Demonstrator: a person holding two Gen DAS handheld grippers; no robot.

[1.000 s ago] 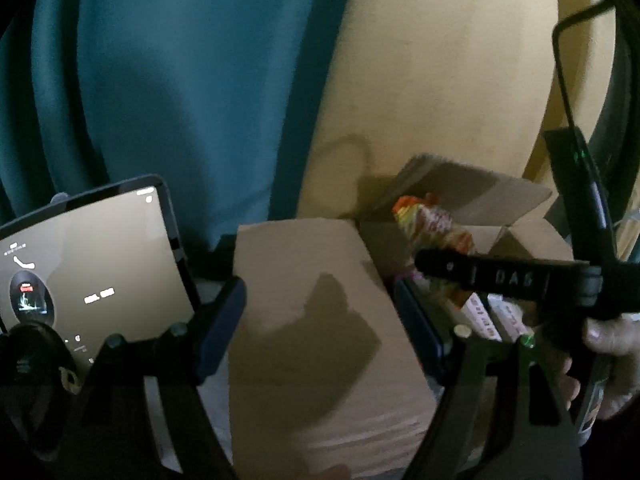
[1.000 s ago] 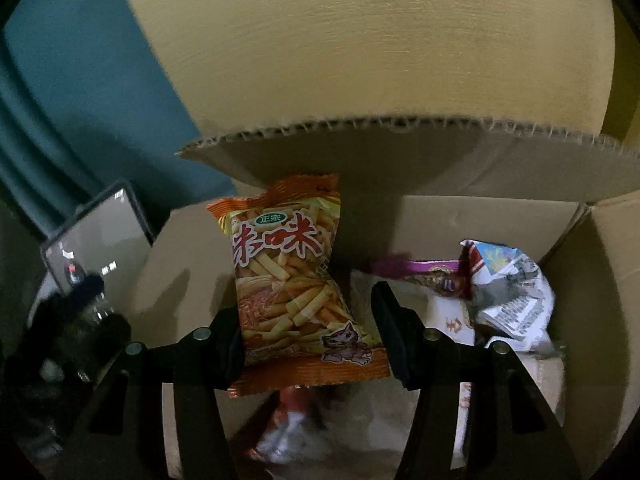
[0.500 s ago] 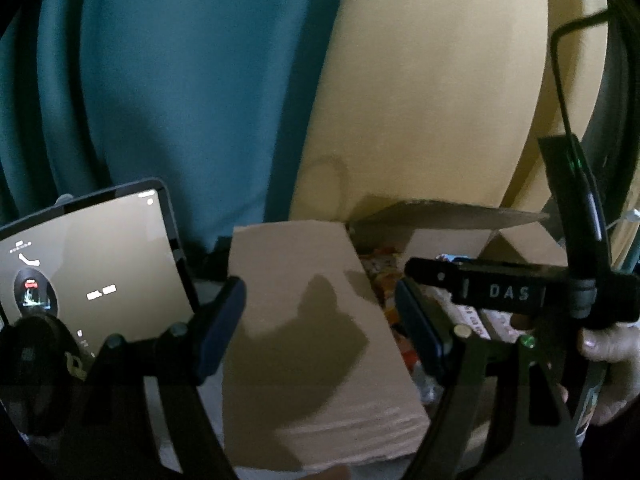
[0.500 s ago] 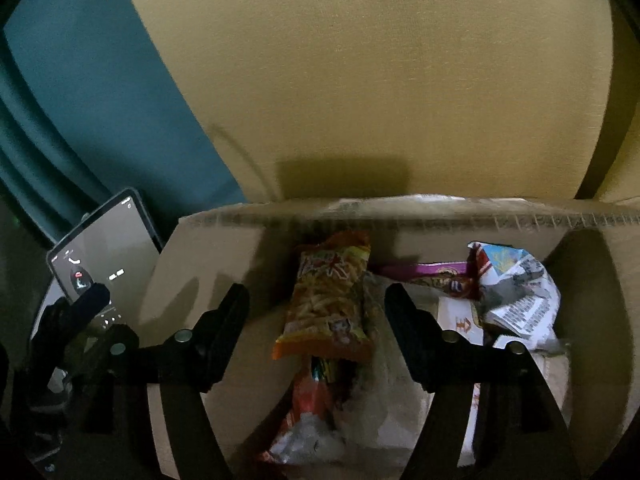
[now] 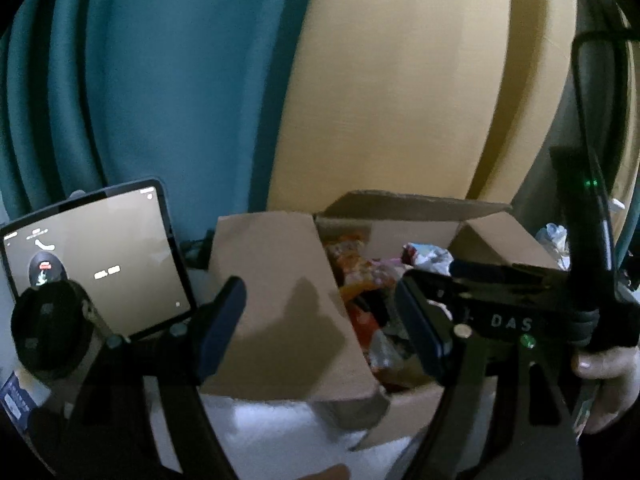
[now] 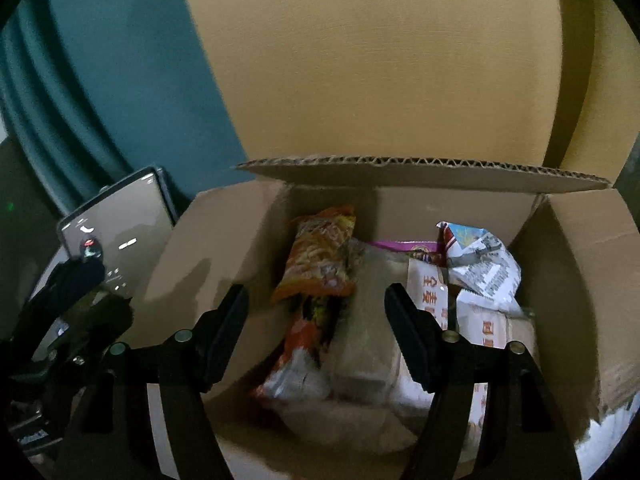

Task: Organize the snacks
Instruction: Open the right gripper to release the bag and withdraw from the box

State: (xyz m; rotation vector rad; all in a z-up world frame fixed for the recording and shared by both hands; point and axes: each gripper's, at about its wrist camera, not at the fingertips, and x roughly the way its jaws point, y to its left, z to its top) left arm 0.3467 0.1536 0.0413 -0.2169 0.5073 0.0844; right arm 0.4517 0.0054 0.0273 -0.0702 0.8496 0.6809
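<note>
An open cardboard box [image 6: 420, 170] holds several snacks: an orange bag of sticks [image 6: 320, 256], a crumpled white bag [image 6: 484, 268], a purple pack [image 6: 404, 246] and white cartons [image 6: 430, 292]. My right gripper [image 6: 316, 316] hovers above the box's near side, open and empty, and the orange bag lies apart beyond its fingertips. My left gripper [image 5: 320, 320] is open too, with nothing in it; it hangs over the box's left flap [image 5: 276, 280]. The left wrist view also shows the right gripper [image 5: 516, 316], with a hand [image 5: 604, 364] around its handle.
A tablet [image 5: 96, 256] with a lit screen leans left of the box, also visible as the tablet [image 6: 116, 236] in the right wrist view. Behind stand a teal curtain [image 5: 160, 80] and a tan panel [image 5: 400, 80]. The box rests on a white surface [image 5: 280, 432].
The right gripper opened and let go of the orange bag, which now lies in the box. Both grippers pulled back and up from the box.
</note>
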